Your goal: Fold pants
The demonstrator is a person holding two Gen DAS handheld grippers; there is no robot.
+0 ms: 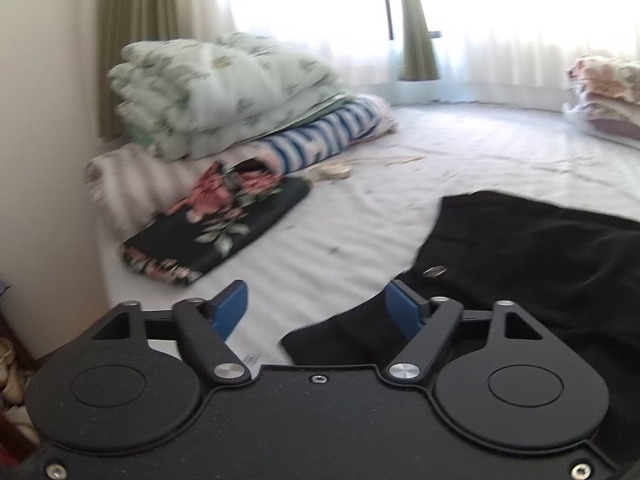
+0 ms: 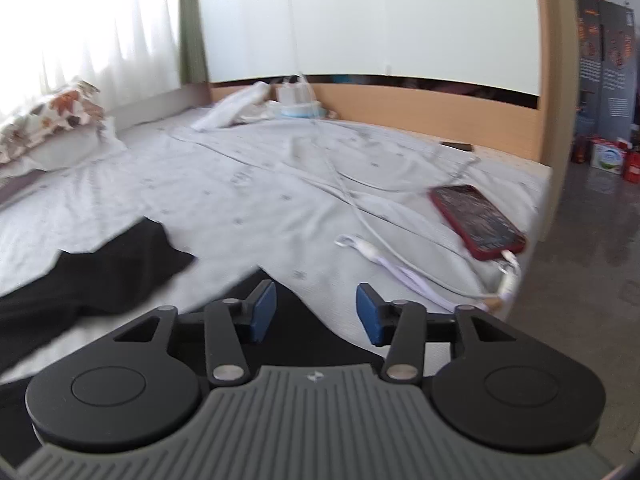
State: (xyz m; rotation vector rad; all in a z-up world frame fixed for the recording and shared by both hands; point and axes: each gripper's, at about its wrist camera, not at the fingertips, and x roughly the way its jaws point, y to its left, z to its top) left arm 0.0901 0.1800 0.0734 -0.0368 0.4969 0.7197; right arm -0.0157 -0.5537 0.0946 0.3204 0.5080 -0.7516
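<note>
On a bed with a pale printed sheet (image 1: 360,216), seen from the left wrist: black pants (image 1: 540,256) spread flat at the right, one dark end reaching down between the fingers. Left gripper (image 1: 320,304) wide open, blue pads (image 1: 232,308) well apart, holding nothing (the right pad just over the edge of the cloth, contact not clear). Farther left, a folded black floral cloth (image 1: 216,224) lying flat, and behind it a stack of folded bedding (image 1: 224,92) with a blue striped piece (image 1: 324,136) under the pale green one. Bright window with curtains (image 1: 416,32) at the back.

From the right wrist: same sheet (image 2: 260,184), black pants (image 2: 100,276) at the lower left, another dark part just under the left finger. Right gripper (image 2: 316,312) also open wide, nothing between the blue pads (image 2: 370,314). At the right, near the bed edge, a phone in a red case (image 2: 478,220) with a white cable (image 2: 400,264) plugged in. Floral pillow (image 2: 52,120) at the far left, wooden headboard (image 2: 420,108) behind.
</note>
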